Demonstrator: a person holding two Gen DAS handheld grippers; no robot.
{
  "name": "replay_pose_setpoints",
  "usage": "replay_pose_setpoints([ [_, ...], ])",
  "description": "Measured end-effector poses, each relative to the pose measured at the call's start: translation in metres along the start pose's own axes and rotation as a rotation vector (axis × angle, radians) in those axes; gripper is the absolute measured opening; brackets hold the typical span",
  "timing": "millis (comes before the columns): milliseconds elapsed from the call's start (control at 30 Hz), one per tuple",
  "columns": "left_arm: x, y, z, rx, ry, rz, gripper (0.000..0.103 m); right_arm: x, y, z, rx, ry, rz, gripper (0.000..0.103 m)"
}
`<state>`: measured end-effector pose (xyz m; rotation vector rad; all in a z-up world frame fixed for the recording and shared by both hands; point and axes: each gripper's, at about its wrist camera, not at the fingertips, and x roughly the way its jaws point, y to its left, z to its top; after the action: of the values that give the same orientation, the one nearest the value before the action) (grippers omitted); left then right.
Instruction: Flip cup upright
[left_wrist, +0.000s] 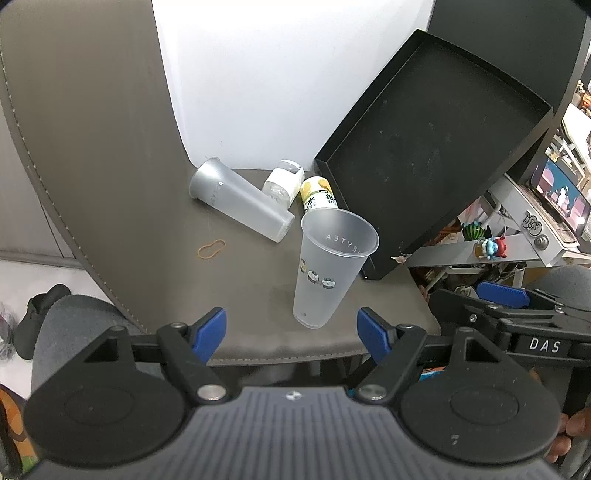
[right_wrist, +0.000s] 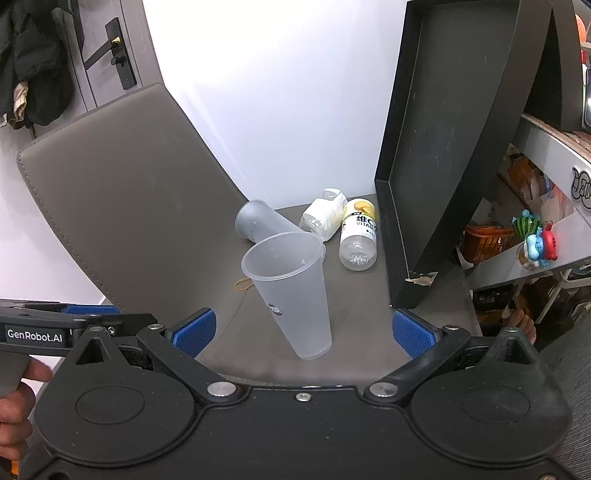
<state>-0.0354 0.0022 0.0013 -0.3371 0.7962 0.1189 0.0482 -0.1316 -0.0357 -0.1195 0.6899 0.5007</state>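
A frosted clear plastic cup (left_wrist: 328, 266) with small cartoon prints stands upright, mouth up, on the grey chair seat (left_wrist: 243, 295); it also shows in the right wrist view (right_wrist: 291, 288). A second frosted cup (left_wrist: 240, 201) lies on its side behind it, seen too in the right wrist view (right_wrist: 258, 221). My left gripper (left_wrist: 291, 332) is open and empty, just in front of the upright cup. My right gripper (right_wrist: 303, 332) is open and empty, its blue pads (right_wrist: 412, 334) on either side of the cup's base without touching it.
Two plastic bottles lie at the seat's back: a yellow-labelled one (right_wrist: 358, 236) and a white-labelled one (right_wrist: 323, 216). A black tray (left_wrist: 432, 147) leans upright at the right. A rubber band (left_wrist: 211, 248) lies on the seat. A cluttered shelf (right_wrist: 535, 240) stands right of the chair.
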Motion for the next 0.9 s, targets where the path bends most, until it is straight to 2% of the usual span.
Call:
replay_pose_setpoints([
  [900, -0.0003, -0.0004, 0.0019, 0.023, 0.014, 0.027, 0.093, 0.0019, 0.0007, -0.0011, -0.008, 0.016, -0.003, 0.103],
])
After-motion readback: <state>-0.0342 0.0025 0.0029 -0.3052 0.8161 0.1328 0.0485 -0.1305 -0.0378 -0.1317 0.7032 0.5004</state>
